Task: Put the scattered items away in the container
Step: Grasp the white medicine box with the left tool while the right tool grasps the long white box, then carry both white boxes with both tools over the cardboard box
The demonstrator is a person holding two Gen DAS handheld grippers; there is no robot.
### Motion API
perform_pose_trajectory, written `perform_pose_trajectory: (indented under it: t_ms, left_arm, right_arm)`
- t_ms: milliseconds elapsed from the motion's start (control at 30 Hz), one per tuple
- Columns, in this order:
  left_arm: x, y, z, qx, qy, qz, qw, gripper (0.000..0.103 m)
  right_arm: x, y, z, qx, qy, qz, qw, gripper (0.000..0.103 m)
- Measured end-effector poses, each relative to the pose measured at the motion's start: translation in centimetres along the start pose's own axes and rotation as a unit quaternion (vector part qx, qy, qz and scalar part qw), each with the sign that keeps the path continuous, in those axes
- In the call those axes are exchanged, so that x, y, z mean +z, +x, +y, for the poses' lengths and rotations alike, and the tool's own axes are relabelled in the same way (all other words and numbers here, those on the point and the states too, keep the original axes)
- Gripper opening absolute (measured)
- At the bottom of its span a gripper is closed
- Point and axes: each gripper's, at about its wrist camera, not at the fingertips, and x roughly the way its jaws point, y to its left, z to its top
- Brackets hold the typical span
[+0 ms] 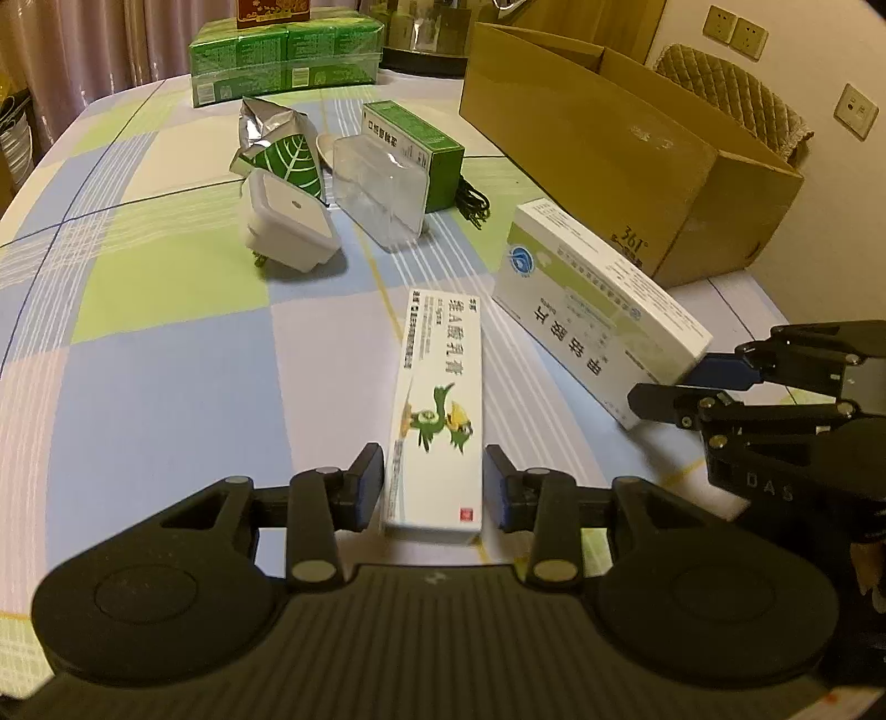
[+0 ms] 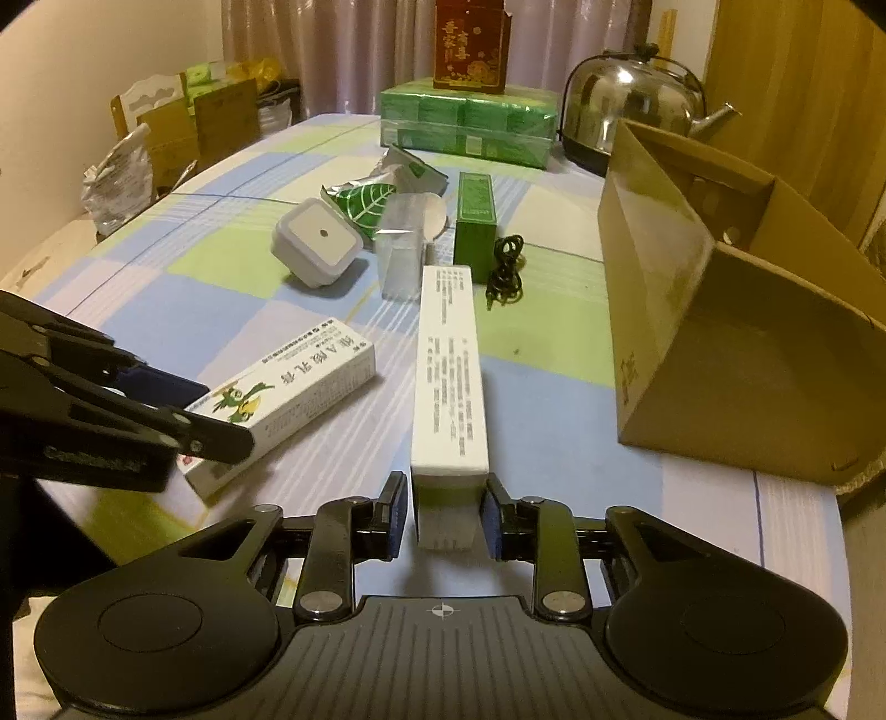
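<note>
1. The cardboard box (image 1: pixel 609 160) serves as the landmark; it lies on the checked worktop (image 1: pixel 166 360) at its right side, tipped so its open mouth faces sideways.
2. The left tongs (image 1: pixel 434 487) straddle the near end of a narrow white ointment carton (image 1: pixel 437 399) printed with a green bird. The left pad touches or nearly touches the carton's side and a slim gap shows at the right pad, so I cannot tell whether the carton is gripped.
3. That carton lies flat on the worktop, near the box's front left, pointing away from the camera.
4. The right tongs (image 2: pixel 446 518) sit around the near end of a larger white medicine box (image 2: pixel 448 376) with green and blue print. A small gap shows on each side of it, so the pads are not pressing on it.
5. The medicine box stands on its long edge just left of the cardboard box, between it and the ointment carton.
6. Further from the cardboard box's left side lie a white plug-in night light (image 1: pixel 288 221), a clear plastic case (image 1: pixel 382 188), a foil pouch with a leaf print (image 1: pixel 282 149), a green carton (image 1: pixel 426 149) and a coiled black cable (image 2: pixel 504 271).
7. At the worktop's far end, behind the cardboard box's left corner, sits a wrapped green pack (image 2: pixel 468 124) with a red box (image 2: pixel 470 44) on top, beside a steel kettle (image 2: pixel 631 105).
</note>
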Motion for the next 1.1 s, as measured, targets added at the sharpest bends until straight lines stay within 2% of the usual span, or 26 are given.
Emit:
perform_pose_trajectory:
  t_ms: [300, 600, 700, 733, 1100]
  left_arm:
    - [1.8, 2.9, -0.1, -0.001, 0.022, 0.01, 0.9997, 0.035]
    - [2.2, 3.3, 0.0, 0.002, 0.038, 0.013, 0.9992, 0.035]
    - [2.2, 3.4, -0.2, 0.007, 0.047, 0.012, 0.9988, 0.035]
    - [2.2, 3.4, -0.3, 0.008, 0.049, 0.012, 0.9987, 0.035]
    - [1.5, 2.4, -0.5, 0.021, 0.047, 0.01, 0.9986, 0.033]
  right_arm:
    - [2.0, 2.3, -0.5, 0.008, 0.001, 0.005, 1.0, 0.028]
    - [3.6, 3.9, -1.0, 0.01, 0.004, 0.014, 1.0, 0.027]
    - [3.7, 3.8, -1.0, 0.006, 0.004, 0.015, 1.0, 0.026]
    - [3.7, 3.7, -1.0, 0.007, 0.004, 0.015, 1.0, 0.022]
    - [2.7, 1.2, -0.9, 0.0, 0.019, -0.001, 1.0, 0.022]
